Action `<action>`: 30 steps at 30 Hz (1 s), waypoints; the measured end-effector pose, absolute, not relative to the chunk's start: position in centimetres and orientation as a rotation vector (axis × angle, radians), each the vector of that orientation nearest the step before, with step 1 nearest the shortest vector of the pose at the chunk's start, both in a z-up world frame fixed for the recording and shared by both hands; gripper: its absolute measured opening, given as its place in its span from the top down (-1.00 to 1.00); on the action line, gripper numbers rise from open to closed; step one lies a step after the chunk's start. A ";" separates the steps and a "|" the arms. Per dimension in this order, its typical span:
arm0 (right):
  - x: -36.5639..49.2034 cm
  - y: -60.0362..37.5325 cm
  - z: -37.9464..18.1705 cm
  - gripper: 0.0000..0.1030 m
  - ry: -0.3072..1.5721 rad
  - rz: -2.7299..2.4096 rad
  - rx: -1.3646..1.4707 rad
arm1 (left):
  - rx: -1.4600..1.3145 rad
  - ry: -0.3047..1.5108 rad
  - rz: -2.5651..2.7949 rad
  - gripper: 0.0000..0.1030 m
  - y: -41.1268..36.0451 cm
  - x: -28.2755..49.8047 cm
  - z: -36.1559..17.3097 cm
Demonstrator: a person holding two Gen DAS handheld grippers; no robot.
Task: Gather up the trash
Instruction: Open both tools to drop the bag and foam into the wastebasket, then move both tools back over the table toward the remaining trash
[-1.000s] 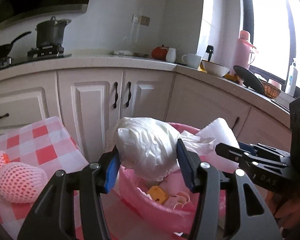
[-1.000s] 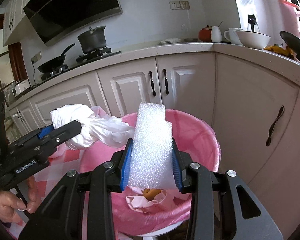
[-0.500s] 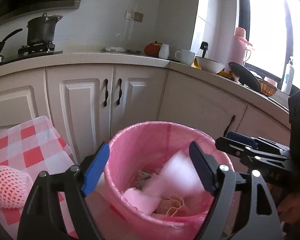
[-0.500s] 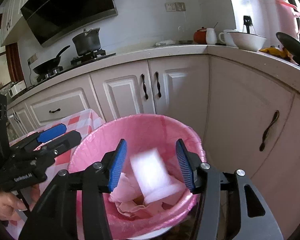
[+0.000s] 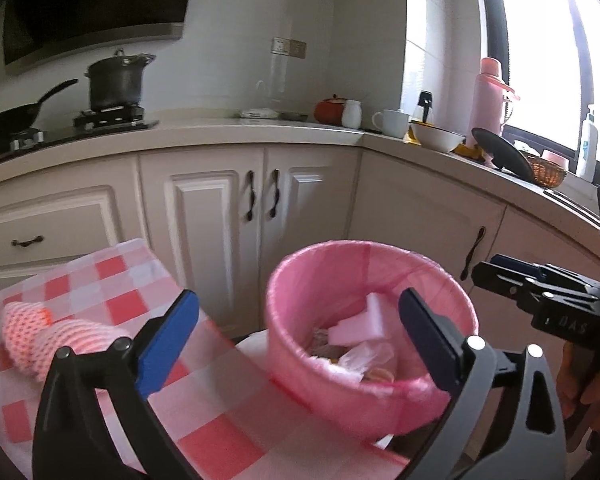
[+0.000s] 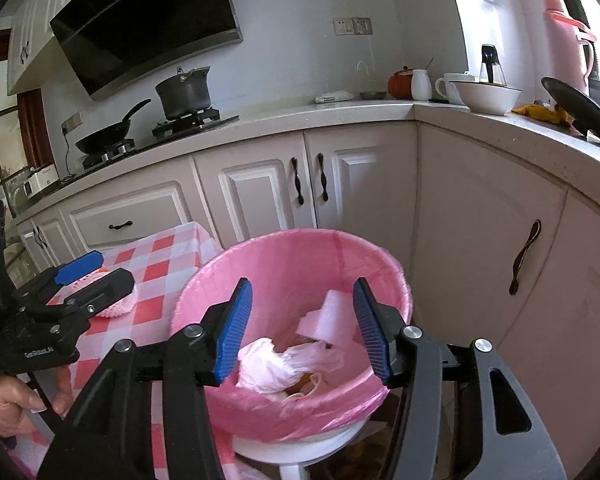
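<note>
Release step: left gripper [image 5: 296, 336] and right gripper [image 6: 302, 328] are held over the pink-lined bin [image 6: 396, 276], jaws opening with nothing between them, foam block [image 6: 332, 320] and crumpled bag [image 6: 276, 364] lying inside; the pink foam net [image 5: 48, 336], at nine o'clock on the checked tablecloth [image 5: 112, 280], is judged the next pick.

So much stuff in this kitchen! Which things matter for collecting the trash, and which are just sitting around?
Part of the job:
- pink-lined bin
- foam block in the bin
- crumpled white bag in the bin
- foam fruit net on the checked tablecloth

Just sitting around:
- pot
- frying pan
- white bowl
- pink thermos
</note>
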State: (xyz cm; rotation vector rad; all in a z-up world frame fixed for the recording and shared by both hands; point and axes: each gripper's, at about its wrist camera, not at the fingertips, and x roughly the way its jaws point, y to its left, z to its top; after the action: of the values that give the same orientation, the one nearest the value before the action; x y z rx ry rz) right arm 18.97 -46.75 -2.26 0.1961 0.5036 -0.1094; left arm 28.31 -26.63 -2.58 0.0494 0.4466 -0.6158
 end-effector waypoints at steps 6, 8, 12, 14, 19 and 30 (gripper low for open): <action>16.8 -43.3 -1.6 -0.07 0.462 -0.060 0.199 | 0.055 0.422 -0.534 -0.91 -21.6 25.2 -1.7; 16.3 -41.4 -1.6 -0.07 0.460 -0.029 0.178 | 0.038 0.428 -0.506 -0.91 -19.7 24.2 -1.8; 16.1 -37.5 -1.8 -0.07 0.472 0.038 0.134 | -0.009 0.457 -0.447 -0.91 -15.8 22.5 -2.6; 16.2 -35.6 -2.0 -0.07 0.482 0.076 0.115 | -0.027 0.465 -0.409 -0.91 -13.4 21.5 -3.2; 16.9 -30.2 -2.7 -0.10 0.508 0.168 0.069 | -0.028 0.479 -0.314 -0.91 -8.4 19.9 -4.5; 19.1 -23.7 -5.0 -0.13 0.576 0.268 0.060 | -0.093 0.551 -0.153 -0.91 1.4 19.5 -7.7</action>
State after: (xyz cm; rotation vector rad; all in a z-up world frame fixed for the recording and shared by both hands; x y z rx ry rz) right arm 19.08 -23.72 -4.96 0.0598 0.5762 0.2684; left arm 19.49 1.35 -7.74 -0.0932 0.5508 -0.1528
